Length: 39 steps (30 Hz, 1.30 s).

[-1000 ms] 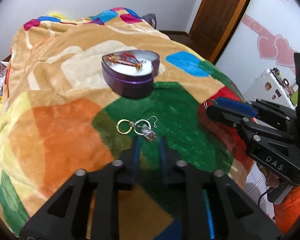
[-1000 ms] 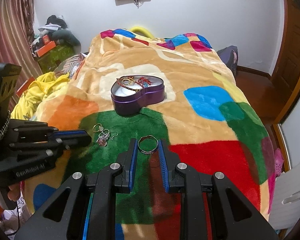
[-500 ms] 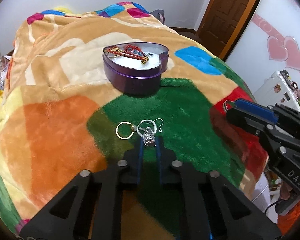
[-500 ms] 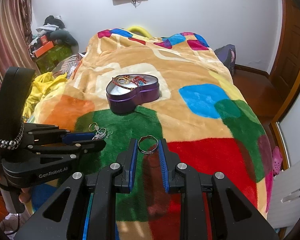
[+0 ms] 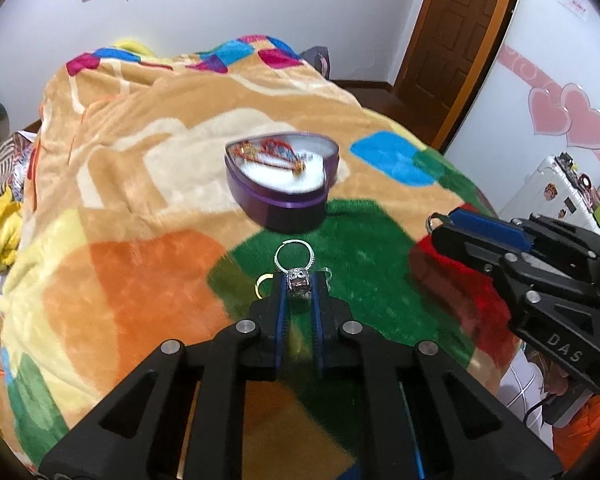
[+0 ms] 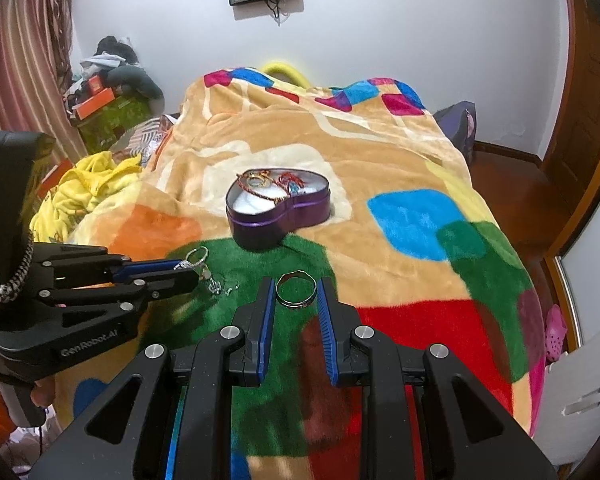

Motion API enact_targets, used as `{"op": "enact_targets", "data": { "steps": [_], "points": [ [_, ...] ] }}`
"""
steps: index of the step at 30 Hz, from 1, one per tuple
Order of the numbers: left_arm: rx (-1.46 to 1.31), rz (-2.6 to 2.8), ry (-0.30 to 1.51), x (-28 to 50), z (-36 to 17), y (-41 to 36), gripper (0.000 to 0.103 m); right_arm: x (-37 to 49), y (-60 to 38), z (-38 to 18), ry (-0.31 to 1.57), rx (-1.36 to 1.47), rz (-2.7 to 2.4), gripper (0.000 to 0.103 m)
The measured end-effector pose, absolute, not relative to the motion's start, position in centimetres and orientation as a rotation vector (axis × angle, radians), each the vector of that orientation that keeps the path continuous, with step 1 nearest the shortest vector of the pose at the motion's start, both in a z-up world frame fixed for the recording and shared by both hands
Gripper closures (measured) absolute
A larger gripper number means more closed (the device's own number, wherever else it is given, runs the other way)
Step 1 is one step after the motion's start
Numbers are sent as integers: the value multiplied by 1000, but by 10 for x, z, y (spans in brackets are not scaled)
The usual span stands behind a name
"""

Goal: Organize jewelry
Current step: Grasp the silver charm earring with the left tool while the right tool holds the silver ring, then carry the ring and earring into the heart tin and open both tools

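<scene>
My left gripper [image 5: 299,280] is shut on a silver jewelled ring [image 5: 296,270] and holds it above the blanket; it also shows in the right wrist view [image 6: 188,270]. A gold ring [image 5: 263,283] and small silver pieces [image 6: 216,286] lie on the green patch below it. My right gripper [image 6: 296,294] is shut on a plain silver band [image 6: 295,289] and holds it above the blanket. The purple heart-shaped tin [image 6: 278,212] sits open further back, with red cords and gold pieces on white padding; it also shows in the left wrist view [image 5: 282,184].
A patchwork fleece blanket [image 6: 400,184] covers the bed. Yellow cloth [image 6: 84,184] and boxes lie at the left side. A wooden door [image 5: 456,28] and a white cabinet [image 5: 556,184] stand to the right.
My left gripper has closed on the jewelled ring and lifted it off the green patch, towards the tin. My right gripper has kept hold of the silver band.
</scene>
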State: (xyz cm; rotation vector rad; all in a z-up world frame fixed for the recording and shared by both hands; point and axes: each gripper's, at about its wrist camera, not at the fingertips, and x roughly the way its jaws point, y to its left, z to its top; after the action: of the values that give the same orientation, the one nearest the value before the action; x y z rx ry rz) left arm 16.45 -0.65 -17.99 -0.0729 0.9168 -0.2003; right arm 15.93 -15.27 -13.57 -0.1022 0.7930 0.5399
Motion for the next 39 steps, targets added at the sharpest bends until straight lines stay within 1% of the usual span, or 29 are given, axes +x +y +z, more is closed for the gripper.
{"op": "enact_targets", "data": {
  "steps": [20,39],
  "points": [
    [-61,-187,810,190,-147,6,93,187,-142,-107,698,-56,553,84],
    [-62,-206,816,233,-157,7,93,227,-127,-116,718,-43,576,84]
  ]
}}
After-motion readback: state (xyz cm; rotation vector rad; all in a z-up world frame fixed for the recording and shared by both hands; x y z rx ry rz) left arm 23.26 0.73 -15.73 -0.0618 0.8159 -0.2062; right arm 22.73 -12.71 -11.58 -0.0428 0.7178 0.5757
